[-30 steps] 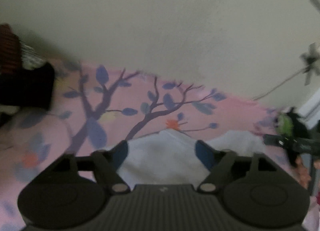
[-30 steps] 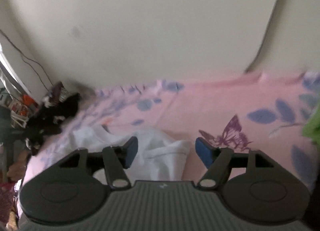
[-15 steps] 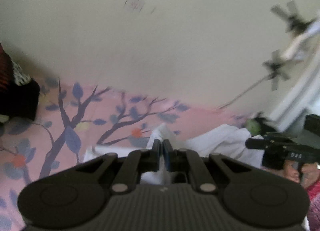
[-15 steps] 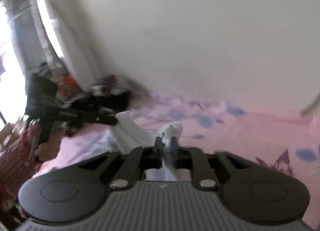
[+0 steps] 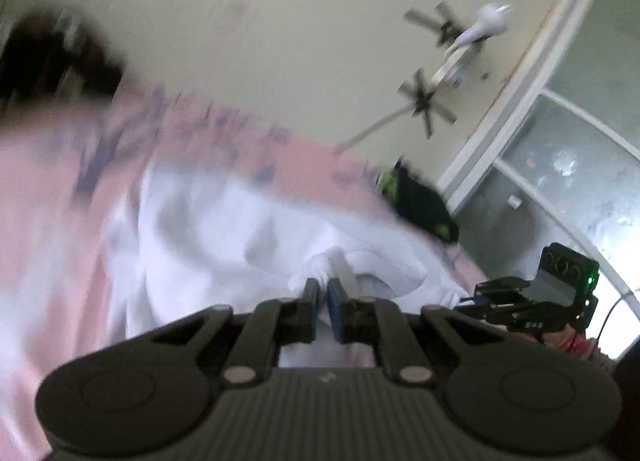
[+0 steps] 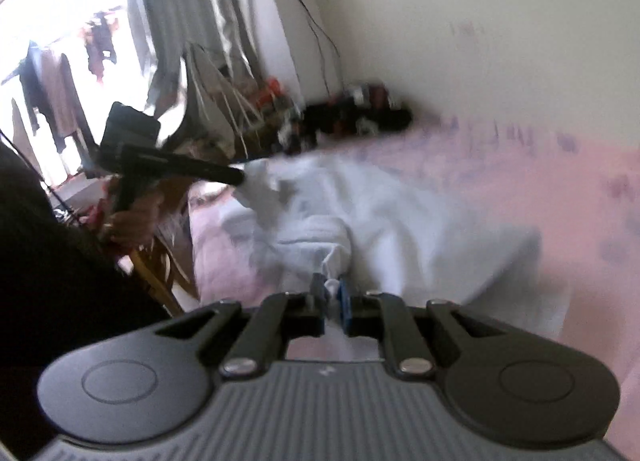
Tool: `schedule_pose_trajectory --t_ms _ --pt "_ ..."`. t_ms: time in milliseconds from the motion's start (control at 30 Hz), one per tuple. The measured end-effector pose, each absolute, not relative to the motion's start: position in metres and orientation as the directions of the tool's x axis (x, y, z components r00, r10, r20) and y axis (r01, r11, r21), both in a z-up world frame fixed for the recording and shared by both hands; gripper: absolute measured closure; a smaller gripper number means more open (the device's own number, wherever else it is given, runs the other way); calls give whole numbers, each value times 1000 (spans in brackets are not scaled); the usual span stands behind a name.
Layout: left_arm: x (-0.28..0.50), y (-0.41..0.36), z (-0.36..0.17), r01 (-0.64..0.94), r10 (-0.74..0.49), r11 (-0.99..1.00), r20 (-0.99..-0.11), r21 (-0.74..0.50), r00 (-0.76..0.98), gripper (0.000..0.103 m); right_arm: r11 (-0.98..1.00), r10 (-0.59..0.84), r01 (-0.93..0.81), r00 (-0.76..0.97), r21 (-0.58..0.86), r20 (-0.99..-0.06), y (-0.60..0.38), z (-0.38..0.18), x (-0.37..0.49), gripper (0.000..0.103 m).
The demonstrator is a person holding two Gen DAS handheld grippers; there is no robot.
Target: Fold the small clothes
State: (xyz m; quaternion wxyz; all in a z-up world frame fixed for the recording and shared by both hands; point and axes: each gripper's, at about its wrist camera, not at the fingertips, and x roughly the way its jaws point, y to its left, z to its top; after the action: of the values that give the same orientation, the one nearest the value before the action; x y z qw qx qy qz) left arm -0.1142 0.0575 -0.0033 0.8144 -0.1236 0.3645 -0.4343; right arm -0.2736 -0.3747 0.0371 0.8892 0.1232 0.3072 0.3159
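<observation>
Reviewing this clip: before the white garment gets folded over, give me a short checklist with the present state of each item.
1. Left gripper has cloth: ok, jaws closed on a pinch of the white garment.
2. Right gripper has cloth: ok, jaws closed on a bunched corner.
3. The two grips are on separate points of the garment: ok, the left gripper shows apart in the right wrist view.
4. Garment spread flat: not ok, it lies rumpled on the pink bedsheet.
5. Which corners are held: cannot tell, the pictures are blurred.
</observation>
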Motion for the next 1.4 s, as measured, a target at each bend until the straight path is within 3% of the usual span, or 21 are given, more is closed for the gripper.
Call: schedule_pose_trajectory --t_ms 100,133,200,267,333,400,500,600,667,700,733,767,867,967,1067,1100,1167,1200,1233,1267,1400 --pt "-115 70 -18 551 -752 649 -553 -525 359 93 778 622 -413 615 474 -485 -378 20 -288 92" --pt "-115 77 -14 547 -753 650 -540 -528 375 91 765 633 -407 619 499 -465 -385 23 -292 75" --pt "-114 93 5 552 -759 650 -479 -523 440 67 767 620 -400 662 501 -421 -396 38 -305 55" --pt "-113 104 25 561 -758 652 -410 -510 508 56 775 588 -384 729 502 -351 -408 56 -313 47" --pt "-107 100 37 582 -760 649 -376 -490 531 56 781 540 -346 792 520 -284 -413 69 -307 41" --pt "-96 88 43 597 -759 650 -366 -470 538 56 822 437 -244 850 514 -296 -408 74 -291 33" --pt "-80 70 36 581 -744 667 -397 -466 537 56 862 312 -59 844 503 -437 -405 63 -266 35" --pt "-66 66 14 538 -725 689 -450 -486 521 56 811 367 -14 791 585 -489 -408 41 -260 38" --pt "-59 67 -3 501 -717 697 -483 -513 503 57 761 437 -19 754 649 -490 -399 25 -259 50" --pt "-57 68 -11 488 -721 692 -492 -532 487 58 738 469 -30 741 674 -481 -395 19 -259 67" --pt "-55 66 -14 484 -725 688 -498 -541 476 59 738 463 -32 751 675 -471 -390 19 -259 92" --pt "-54 64 -15 489 -728 686 -498 -539 471 59 746 442 -33 771 665 -458 -390 23 -260 98" --pt "-54 48 -11 520 -743 669 -484 -531 462 59 792 322 -14 859 611 -398 -401 43 -256 100" --pt "-55 30 -13 548 -745 665 -501 -507 441 60 851 234 35 868 525 -437 -411 46 -247 103" --pt "-54 12 -30 548 -686 714 -591 -435 425 63 866 249 75 793 495 -557 -405 20 -234 100" --pt "-53 10 -35 542 -670 726 -611 -423 421 67 863 252 78 791 499 -558 -404 15 -237 99" --pt "-53 17 -36 537 -676 722 -608 -436 416 68 855 253 66 811 514 -527 -408 21 -249 87" --pt "-52 24 -32 523 -682 720 -604 -456 412 67 853 238 65 834 517 -498 -411 30 -254 73" --pt "-52 32 -24 512 -695 713 -583 -480 421 67 854 213 64 862 516 -459 -413 41 -258 52" --pt "-54 39 -16 510 -711 700 -554 -499 433 67 858 191 57 887 510 -421 -416 53 -265 48" --pt "-68 44 23 601 -812 584 -394 -546 432 65 867 268 -87 911 490 -313 -390 83 -254 49"
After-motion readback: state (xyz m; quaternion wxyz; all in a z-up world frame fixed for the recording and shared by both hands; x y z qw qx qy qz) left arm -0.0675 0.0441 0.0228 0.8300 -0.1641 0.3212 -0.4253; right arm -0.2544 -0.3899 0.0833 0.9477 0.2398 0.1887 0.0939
